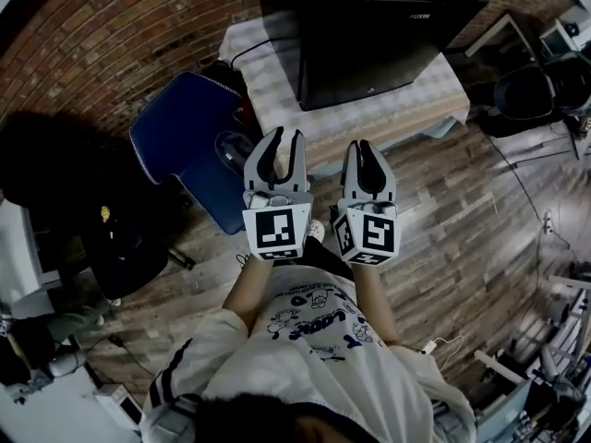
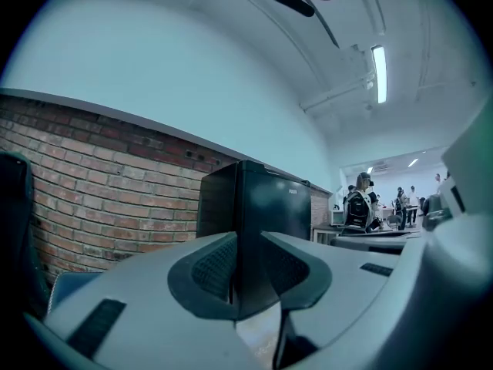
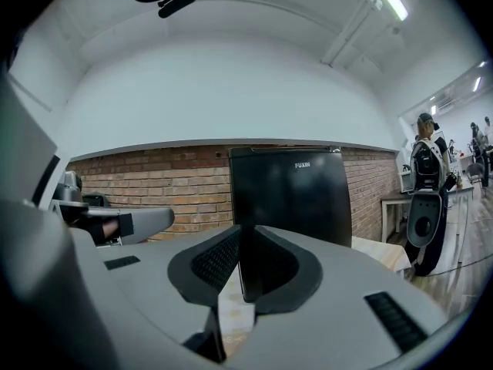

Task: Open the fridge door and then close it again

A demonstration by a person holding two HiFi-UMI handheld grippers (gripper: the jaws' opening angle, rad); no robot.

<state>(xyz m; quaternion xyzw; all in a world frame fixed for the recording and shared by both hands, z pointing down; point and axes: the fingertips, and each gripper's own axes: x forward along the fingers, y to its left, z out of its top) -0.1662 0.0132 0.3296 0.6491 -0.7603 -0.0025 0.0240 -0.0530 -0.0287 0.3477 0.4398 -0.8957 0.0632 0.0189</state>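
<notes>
A black mini fridge (image 1: 369, 26) stands with its door closed on a low table (image 1: 268, 72) covered by a checked cloth, against a brick wall. In the left gripper view the fridge (image 2: 269, 199) rises behind the jaws, and the right gripper view shows the front of the fridge (image 3: 293, 191). I hold both grippers side by side, level, short of the table's near edge. My left gripper (image 1: 282, 137) is shut with nothing in it, its tips (image 2: 237, 241) together. My right gripper (image 1: 367, 148) is also shut and empty (image 3: 241, 233).
A blue chair (image 1: 185, 137) stands left of the table, close to my left gripper. A dark chair (image 1: 120, 247) is further left and a black office chair (image 1: 531, 90) at the right. A person (image 2: 358, 206) stands in the background. The floor is wooden planks.
</notes>
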